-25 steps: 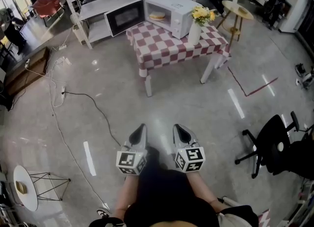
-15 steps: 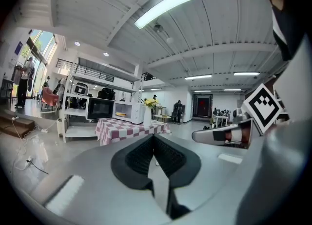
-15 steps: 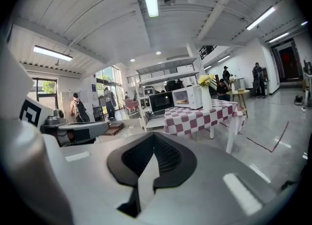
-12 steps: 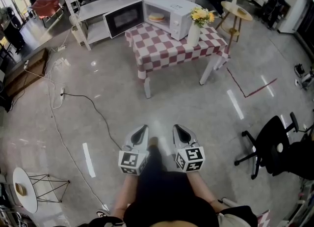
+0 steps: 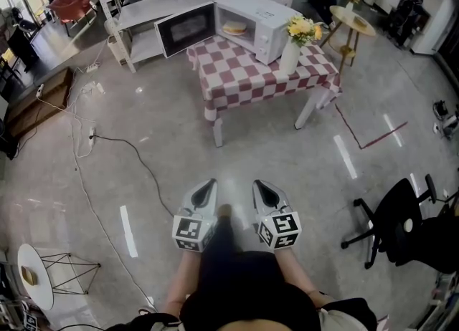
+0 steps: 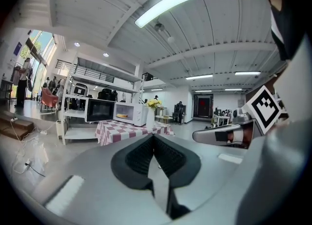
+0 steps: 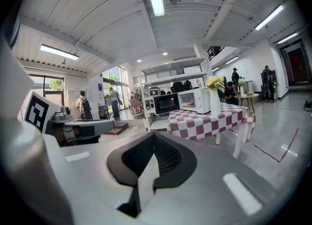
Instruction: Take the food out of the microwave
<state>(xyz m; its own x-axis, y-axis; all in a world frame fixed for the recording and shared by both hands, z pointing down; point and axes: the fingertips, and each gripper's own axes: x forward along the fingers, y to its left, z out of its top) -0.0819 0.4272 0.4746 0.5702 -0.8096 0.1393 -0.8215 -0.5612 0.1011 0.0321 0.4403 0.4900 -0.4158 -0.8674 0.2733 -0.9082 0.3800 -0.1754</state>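
Microwave door (image 5: 185, 30) stands swung open to the left, out past the tabletop (image 5: 244, 79) at its far left corner.

Left gripper (image 5: 204, 192) is clenched with jaws together and nothing between them. We're holding it low over the floor, well apart from the table.

Food (image 5: 234, 27) sits inside the open microwave (image 5: 258, 18), in the middle of the cavity. It's a flat, round, pale yellow thing. We can't tell from here whether it's bread or a pancake, or whether there's a plate under it.

The microwave sits along the far edge of the tabletop.

Right gripper (image 5: 264, 192) is also clenched and empty, just beside the left one.

Vase (image 5: 290, 56) with yellow flowers stands just to the right of the microwave, near the right edge.

Handling guess:
- The food looks light and probably soft, so a hard pinch on the food itself would crush or tear it.
- If there's a plate, we'd grip its near rim. It would be stiff but slick, so we'd keep it level so nothing slides off.
- We'd approach from the door side. That keeps us clear of the vase, which looks tall and tippy.
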